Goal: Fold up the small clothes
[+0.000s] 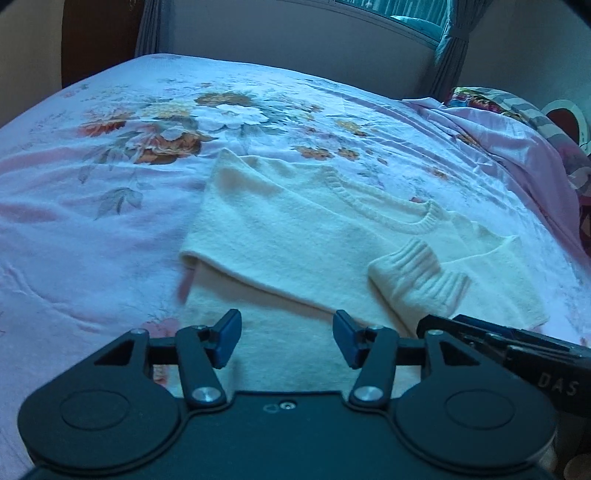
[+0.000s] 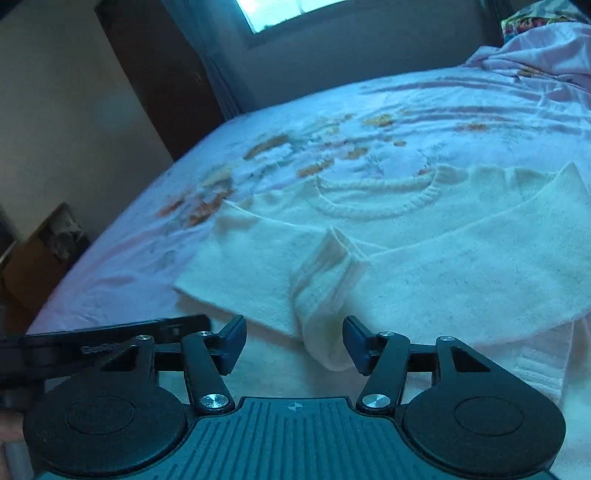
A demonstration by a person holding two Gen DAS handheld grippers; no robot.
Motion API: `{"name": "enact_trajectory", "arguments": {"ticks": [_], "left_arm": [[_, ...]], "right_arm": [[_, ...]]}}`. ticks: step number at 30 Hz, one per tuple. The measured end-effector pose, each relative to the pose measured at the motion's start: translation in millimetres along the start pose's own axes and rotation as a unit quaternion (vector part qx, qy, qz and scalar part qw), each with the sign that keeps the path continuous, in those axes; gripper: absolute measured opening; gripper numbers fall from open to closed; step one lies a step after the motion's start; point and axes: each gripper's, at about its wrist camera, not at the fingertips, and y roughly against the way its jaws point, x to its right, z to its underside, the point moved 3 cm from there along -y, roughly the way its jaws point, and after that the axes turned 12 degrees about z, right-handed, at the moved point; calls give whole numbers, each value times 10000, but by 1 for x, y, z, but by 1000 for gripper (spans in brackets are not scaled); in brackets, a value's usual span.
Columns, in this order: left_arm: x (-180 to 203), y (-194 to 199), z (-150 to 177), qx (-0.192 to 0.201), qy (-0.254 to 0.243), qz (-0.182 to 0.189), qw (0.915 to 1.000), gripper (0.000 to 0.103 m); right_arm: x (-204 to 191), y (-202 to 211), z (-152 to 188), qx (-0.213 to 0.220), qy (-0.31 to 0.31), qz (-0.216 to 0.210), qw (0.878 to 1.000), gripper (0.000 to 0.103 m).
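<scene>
Cream sweater (image 1: 295, 236) lies folded on the floral bedsheet (image 1: 92, 229).

Only readable bit is "DAS" in pale letters on the black plastic body of the right gripper (image 1: 517, 343), poking in just right of the left claw's blue pads. The other black gripper body (image 2: 110, 343), left of the right claw, has raised lettering too blurred to read

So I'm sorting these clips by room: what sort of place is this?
Most likely a bedroom at home. A cream sweater lies on a bed covered by a floral sheet, and a curtained window sits in the wall behind it.
</scene>
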Motion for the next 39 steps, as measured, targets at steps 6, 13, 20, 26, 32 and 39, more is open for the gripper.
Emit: {"name": "enact_trajectory", "arguments": {"ticks": [6, 13, 20, 26, 32, 39], "left_arm": [[10, -8, -8, -26, 415, 402, 9983, 66], [-8, 1, -24, 138, 612, -54, 9980, 64], [-20, 3, -26, -4, 804, 215, 9965, 71], [-5, -11, -13, -338, 698, 662, 9948, 74], [6, -26, 10, -473, 511, 539, 9961, 44], [6, -28, 6, -135, 830, 594, 9947, 4]], "right_arm": [[36, 21, -16, 414, -596, 526, 9960, 57], [70, -2, -24, 349, -1929, 992, 9756, 45], [-5, -9, -5, -367, -902, -1223, 9877, 45], [28, 28, 8, -56, -1059, -667, 9921, 45], [57, 59, 20, 169, -1078, -179, 9939, 45], [81, 72, 28, 379, -1229, 305, 9912, 45]]}}
